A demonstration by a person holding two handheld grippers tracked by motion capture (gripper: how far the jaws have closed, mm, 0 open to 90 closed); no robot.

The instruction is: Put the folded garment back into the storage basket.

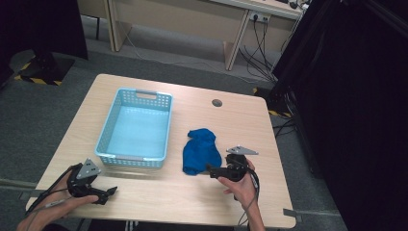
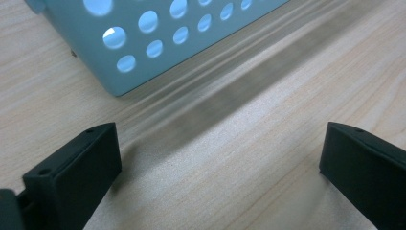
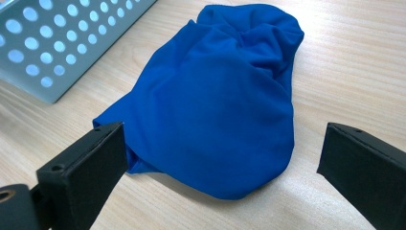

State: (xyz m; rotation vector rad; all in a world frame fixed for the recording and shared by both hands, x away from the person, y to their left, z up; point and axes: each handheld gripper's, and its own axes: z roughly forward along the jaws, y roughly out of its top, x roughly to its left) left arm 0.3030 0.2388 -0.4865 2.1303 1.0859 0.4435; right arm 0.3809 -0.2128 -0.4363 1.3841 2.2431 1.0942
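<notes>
A crumpled blue cloth (image 1: 201, 150) lies on the wooden table (image 1: 192, 192), right of a light blue perforated basket (image 1: 136, 127) that holds nothing. My right gripper (image 1: 211, 169) sits at the cloth's near edge, open, its jaws spread wide on either side of the blue cloth (image 3: 215, 100) without touching it. My left gripper (image 1: 109, 192) rests low near the table's front left, open, with bare wood between its jaws. A corner of the basket (image 2: 158, 38) stands just beyond it.
A round grey cable port (image 1: 217, 102) sits in the table's far right part. Beyond the table are grey carpet, desk legs (image 1: 235, 48) with trailing cables, and a black curtain (image 1: 356, 96) at the right.
</notes>
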